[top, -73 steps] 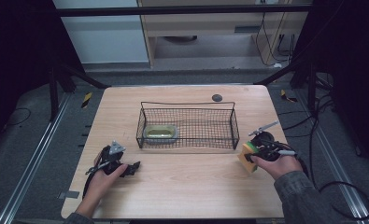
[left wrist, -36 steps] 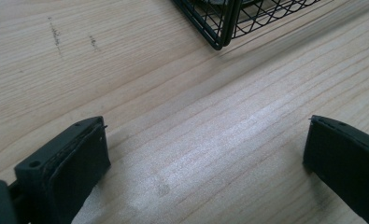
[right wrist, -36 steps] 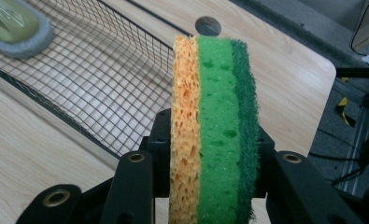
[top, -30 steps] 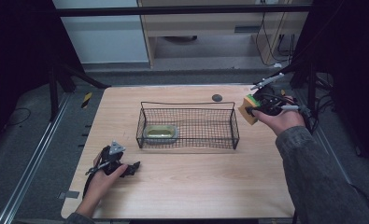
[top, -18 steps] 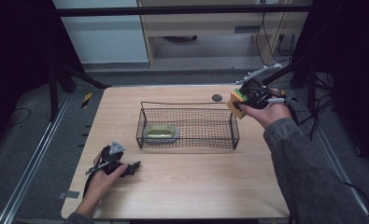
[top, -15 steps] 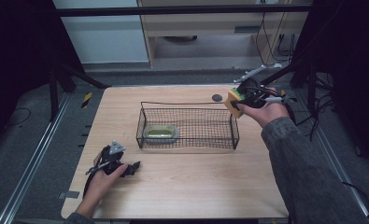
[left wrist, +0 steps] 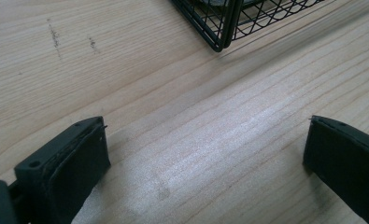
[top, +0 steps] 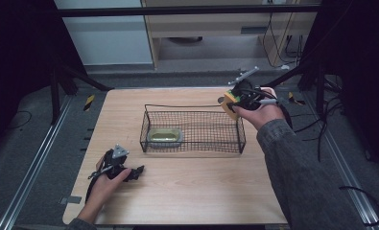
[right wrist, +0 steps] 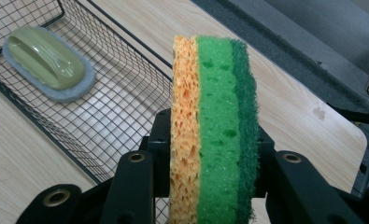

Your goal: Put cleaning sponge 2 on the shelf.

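Note:
My right gripper (top: 236, 99) is shut on an orange and green sponge (top: 230, 101) and holds it in the air just above the right end of the black wire basket (top: 193, 143). In the right gripper view the sponge (right wrist: 215, 121) stands on edge between the jaws, over the basket's corner (right wrist: 126, 60). A green scrubber with a grey pad (top: 165, 136) lies in the basket's left half, and shows too in the right gripper view as the scrubber (right wrist: 49, 63). My left gripper (top: 138, 171) rests open on the table near the front left, its pads (left wrist: 86, 163) wide apart over bare wood.
The wooden table (top: 187, 191) has free room in front of the basket. A small dark round object (top: 221, 99) lies by the far edge, next to the held sponge. A corner of the basket (left wrist: 222, 32) sits ahead of the left gripper. Cables trail off the table's right side.
My right hand has carried the sponge from the table's front right up and away, then leftward to the basket's far right end. The left gripper has stayed in place.

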The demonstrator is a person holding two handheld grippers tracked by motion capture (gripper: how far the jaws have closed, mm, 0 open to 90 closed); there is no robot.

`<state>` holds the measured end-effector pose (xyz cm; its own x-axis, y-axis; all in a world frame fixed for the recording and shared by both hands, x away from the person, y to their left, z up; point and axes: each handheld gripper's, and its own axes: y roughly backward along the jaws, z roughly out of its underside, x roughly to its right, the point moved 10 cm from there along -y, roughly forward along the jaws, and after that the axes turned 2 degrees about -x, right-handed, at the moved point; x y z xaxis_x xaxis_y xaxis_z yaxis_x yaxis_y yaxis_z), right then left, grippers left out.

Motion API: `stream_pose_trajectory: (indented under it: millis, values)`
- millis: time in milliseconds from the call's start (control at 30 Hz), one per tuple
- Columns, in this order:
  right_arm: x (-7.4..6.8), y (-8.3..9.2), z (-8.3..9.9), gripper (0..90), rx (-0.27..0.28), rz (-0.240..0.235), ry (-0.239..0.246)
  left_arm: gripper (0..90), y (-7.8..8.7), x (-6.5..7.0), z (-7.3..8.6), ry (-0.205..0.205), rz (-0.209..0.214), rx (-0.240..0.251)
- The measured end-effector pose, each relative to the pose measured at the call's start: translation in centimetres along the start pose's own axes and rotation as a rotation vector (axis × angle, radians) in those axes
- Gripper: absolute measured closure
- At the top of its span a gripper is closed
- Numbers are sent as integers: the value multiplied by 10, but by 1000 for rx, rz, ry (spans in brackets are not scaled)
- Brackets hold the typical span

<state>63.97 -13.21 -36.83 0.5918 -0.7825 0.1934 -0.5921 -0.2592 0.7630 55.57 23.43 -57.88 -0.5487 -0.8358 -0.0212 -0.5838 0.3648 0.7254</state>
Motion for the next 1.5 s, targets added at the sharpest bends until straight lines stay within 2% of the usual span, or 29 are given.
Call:
stream_pose_trajectory:
  millis: [267,533,700,767,1000,1267,1500]
  values:
    - [6,0,-7,641,18,-5,-3,0,0,0,0,0,0,0]
    - [3,-11,-13,641,16,-20,18,0,0,0,0,0,0,-1]
    - [3,-23,-12,641,-7,-30,41,0,0,0,0,-1,1,-2]
    - [4,-33,-8,641,-24,-42,59,0,0,0,0,0,2,-2]
    - [5,-47,-1,642,-33,-68,56,0,0,0,0,-1,3,-2]
    - [11,-66,25,642,-68,-98,21,0,0,0,0,-3,5,-1]
    - [17,-74,38,642,-72,-111,-7,0,-1,0,0,-5,5,-2]
